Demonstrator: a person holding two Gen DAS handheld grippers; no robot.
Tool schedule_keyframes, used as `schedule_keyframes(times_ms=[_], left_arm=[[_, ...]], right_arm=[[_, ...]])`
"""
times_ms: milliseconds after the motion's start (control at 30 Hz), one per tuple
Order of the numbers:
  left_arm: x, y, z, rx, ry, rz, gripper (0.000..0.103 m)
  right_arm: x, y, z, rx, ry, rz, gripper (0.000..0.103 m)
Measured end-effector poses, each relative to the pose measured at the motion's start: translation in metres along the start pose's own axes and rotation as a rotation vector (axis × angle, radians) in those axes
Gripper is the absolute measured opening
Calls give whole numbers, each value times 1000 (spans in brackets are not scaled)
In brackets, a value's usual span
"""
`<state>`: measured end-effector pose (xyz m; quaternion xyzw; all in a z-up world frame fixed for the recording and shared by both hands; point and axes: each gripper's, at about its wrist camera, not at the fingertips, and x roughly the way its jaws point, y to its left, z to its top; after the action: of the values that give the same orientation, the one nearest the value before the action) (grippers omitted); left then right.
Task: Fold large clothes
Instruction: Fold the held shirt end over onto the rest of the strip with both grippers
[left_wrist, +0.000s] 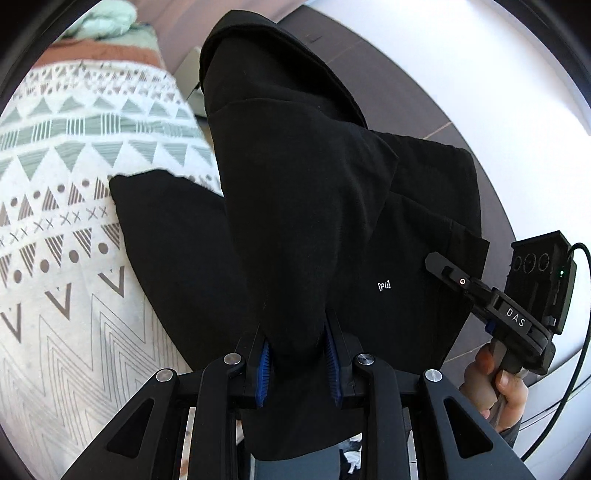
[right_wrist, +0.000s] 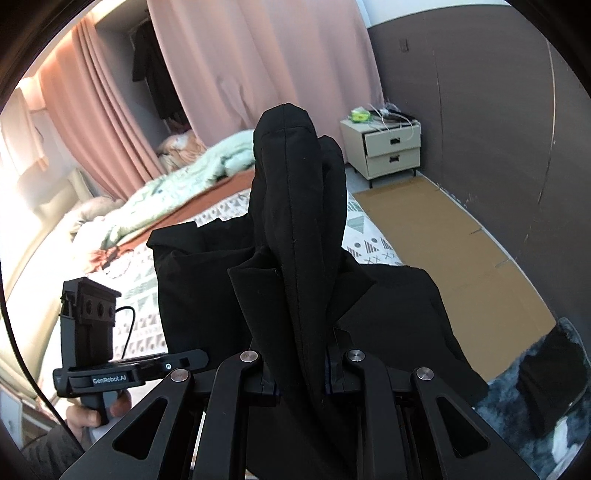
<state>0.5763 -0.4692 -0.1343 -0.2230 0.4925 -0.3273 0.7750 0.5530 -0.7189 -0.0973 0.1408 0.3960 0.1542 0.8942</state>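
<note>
Both claws clenched on the same black garment, which hangs lifted between them with its lower part resting on the patterned bedspread of the bed. Left claw pinches a thick bunch of cloth between its blue pads; right claw grips a rolled, doubled-up ridge of the same fabric. Risks, as I judge them: the bunched grips hold several layers, so an inner layer could slide out and leave the fold crooked; the dark cloth fills both wrist views, hiding edges and seams, so corners may be misaligned on laying down. The garment sits near the bed's side edge, with cardboard on the floor below, and a loose part could slip off that way. Around: crumpled pale green quilt further up the bed, cream nightstand with drawers beyond, pink curtains behind. The quilt limits spreading room in that direction.
</note>
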Motion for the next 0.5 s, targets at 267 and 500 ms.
schedule_keyframes(times_ms=[267,500], left_arm=[[40,59,12,-73,36,-2,26],[70,106,12,-153,63,23,26]], right_arm=[[70,-16,13,-7,67,-95,16],[116,-51,11,88,111,-287,46]])
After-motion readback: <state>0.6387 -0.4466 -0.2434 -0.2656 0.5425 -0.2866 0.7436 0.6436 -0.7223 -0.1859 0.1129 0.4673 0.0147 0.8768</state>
